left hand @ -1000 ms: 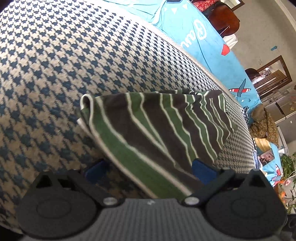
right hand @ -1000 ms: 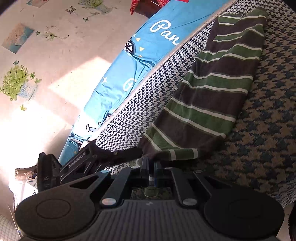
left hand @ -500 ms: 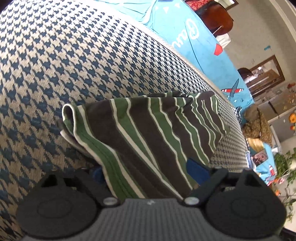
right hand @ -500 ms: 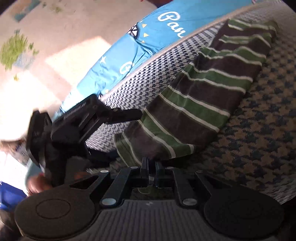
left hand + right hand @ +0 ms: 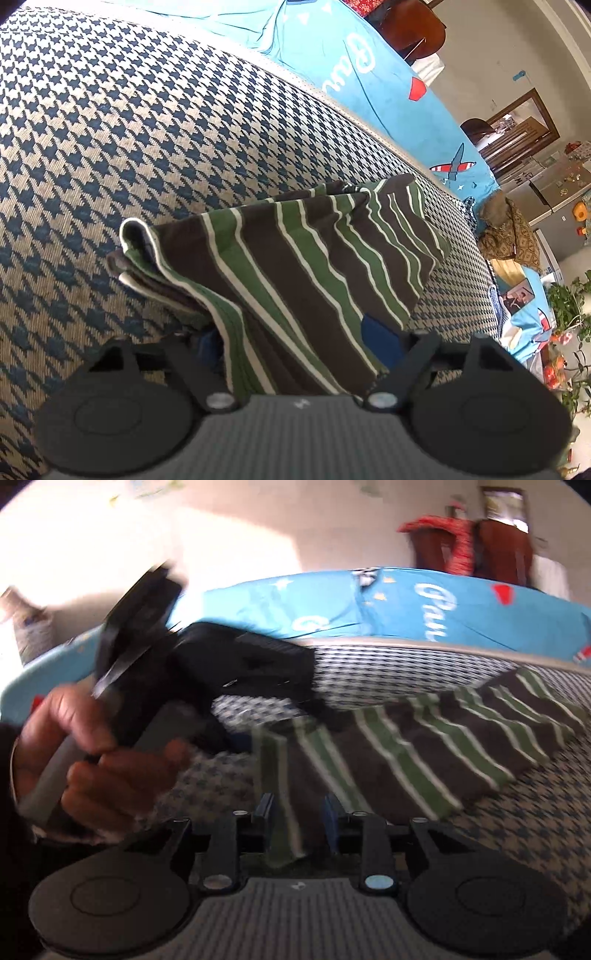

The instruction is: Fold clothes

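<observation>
Right now my left gripper [image 5: 295, 339] is closing, jaws wide around the folded striped shirt [image 5: 314, 266] on the houndstooth cushion [image 5: 147, 129]. My right gripper [image 5: 299, 821] is opening, its hem loose between the pads.

Both grippers are black, with round side discs, ribbed grey bodies, silver screws and blue finger pads [image 5: 331, 821]. The left hand [image 5: 92, 760] wears a dark sleeve.
</observation>
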Demonstrator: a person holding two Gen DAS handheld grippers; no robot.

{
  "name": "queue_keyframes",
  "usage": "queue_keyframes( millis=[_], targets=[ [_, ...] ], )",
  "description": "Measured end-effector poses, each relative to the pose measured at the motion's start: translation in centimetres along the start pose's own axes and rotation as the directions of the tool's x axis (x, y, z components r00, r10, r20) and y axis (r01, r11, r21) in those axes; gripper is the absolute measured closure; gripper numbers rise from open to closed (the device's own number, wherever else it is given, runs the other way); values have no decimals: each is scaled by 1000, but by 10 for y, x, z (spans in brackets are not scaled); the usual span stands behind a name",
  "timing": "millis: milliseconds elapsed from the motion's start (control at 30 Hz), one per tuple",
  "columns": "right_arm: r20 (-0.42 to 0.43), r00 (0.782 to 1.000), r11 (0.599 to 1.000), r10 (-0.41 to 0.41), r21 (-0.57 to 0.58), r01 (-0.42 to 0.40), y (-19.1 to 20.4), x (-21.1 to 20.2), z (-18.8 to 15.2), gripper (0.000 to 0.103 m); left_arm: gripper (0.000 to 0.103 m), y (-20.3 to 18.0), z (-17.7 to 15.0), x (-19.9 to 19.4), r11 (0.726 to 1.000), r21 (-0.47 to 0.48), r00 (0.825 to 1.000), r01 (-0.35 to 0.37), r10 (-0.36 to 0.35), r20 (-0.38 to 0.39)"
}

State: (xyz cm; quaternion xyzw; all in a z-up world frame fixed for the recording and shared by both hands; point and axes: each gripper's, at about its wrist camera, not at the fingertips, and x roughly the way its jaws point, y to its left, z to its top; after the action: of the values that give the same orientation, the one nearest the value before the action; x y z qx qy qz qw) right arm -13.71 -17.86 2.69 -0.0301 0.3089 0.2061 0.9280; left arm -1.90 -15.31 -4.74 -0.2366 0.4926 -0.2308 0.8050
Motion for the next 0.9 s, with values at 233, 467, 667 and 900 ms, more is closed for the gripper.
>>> queue_keyframes(
  millis=[233, 467, 667, 900],
  targets=[
    [-39, 998, 988, -42, -151, 36, 17, 37, -6, 61, 23, 4, 1, -6, 1000, 11, 1000, 6, -6, -20],
    [-48, 994, 978, -100, -189, 89, 9, 57, -13, 60, 21, -6, 5, 1, 1000, 16, 1000, 13, -12, -28],
    [-41, 992, 987, -122, -107, 117, -11, 57, -8, 88, 18, 3, 2, -3, 1000, 3, 999, -15, 15, -33],
    [-57, 998, 978, -8, 209, 20, -63, 38, 1, 94, 13, 14, -2, -3, 999, -23, 998, -46, 45, -35]
  ],
)
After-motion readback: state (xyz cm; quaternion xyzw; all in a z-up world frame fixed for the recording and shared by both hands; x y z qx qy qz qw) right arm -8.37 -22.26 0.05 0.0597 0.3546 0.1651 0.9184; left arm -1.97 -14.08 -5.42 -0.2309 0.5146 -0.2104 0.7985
